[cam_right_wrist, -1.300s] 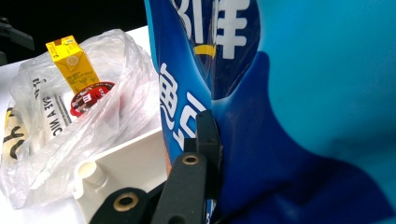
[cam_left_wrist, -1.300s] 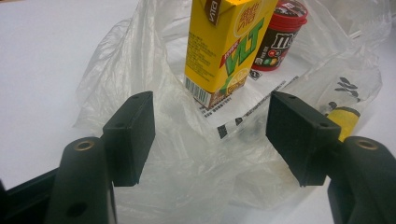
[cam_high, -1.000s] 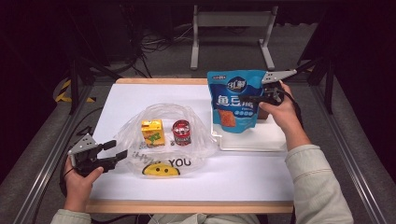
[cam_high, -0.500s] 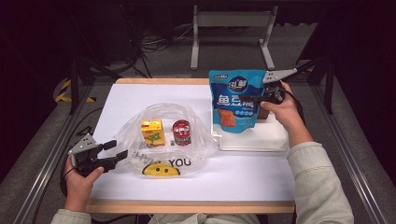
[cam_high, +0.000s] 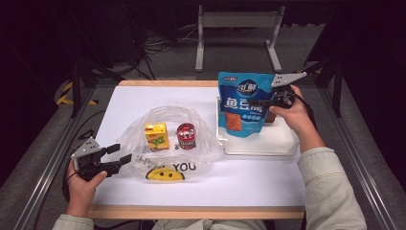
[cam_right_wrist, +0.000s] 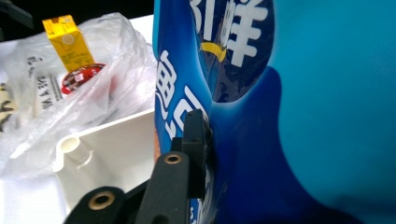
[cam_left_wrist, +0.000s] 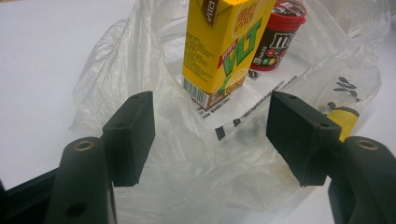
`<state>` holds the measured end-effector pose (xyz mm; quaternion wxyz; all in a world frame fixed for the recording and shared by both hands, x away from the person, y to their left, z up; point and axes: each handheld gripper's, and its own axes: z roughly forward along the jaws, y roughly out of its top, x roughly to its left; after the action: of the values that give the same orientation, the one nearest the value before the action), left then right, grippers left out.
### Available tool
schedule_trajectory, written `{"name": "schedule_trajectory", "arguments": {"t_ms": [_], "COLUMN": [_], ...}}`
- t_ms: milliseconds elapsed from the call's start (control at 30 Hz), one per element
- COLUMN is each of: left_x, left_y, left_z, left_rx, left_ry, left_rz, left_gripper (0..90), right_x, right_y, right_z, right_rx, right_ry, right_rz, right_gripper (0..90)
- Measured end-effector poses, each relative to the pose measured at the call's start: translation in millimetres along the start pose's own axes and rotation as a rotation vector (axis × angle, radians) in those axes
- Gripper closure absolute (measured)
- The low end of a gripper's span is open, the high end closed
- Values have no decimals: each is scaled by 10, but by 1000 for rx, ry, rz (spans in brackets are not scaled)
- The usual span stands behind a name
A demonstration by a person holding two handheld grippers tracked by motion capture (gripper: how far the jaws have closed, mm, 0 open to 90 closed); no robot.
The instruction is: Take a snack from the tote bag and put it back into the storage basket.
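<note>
right gripper (cam_high: 262,102) | fingers just easing apart, blue snack pouch (cam_high: 244,108) between them | release likely under way | left gripper (cam_high: 119,157) fingers spread at plastic bag (cam_high: 191,158)

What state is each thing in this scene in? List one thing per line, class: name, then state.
blue snack pouch: upright over the white tray, sealed, pinched by the right gripper, whose jaws have just been opening slightly.
white tray: on the table.
clear plastic bag: mouth open, lying slack.
yellow drink carton: upright in the bag.
red candy tub: upright, lidded.
left gripper: open at the bag's edge.
</note>
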<state>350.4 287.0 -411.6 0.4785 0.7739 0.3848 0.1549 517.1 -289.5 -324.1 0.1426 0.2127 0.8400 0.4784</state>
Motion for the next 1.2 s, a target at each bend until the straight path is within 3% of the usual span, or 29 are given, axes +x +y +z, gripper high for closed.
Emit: {"name": "schedule_trajectory", "arguments": {"t_ms": [200,533,833,1033,1200], "left_x": [-1,1,3,10,-15], "left_y": [1,6,26,47,81], "left_z": [0,6,25,57,88], "left_rx": [-1,0,1,-3,-1], "left_ry": [-1,-1,-7,-16,-24], "left_rz": [-1,0,4,3,22], "left_gripper": [335,335,335,336,335], "right_x": [0,-3,87,176,306], "right_y": [-12,-76,-91,-73,-49], "right_z": [-36,-93,-178,-327,-485], "right_rx": [12,4,-7,-14,-3], "right_ry": [-46,-79,-85,-107,-168], "right_rz": [-17,-2,15,55,80], "right_gripper": [703,624,495,412,372]}}
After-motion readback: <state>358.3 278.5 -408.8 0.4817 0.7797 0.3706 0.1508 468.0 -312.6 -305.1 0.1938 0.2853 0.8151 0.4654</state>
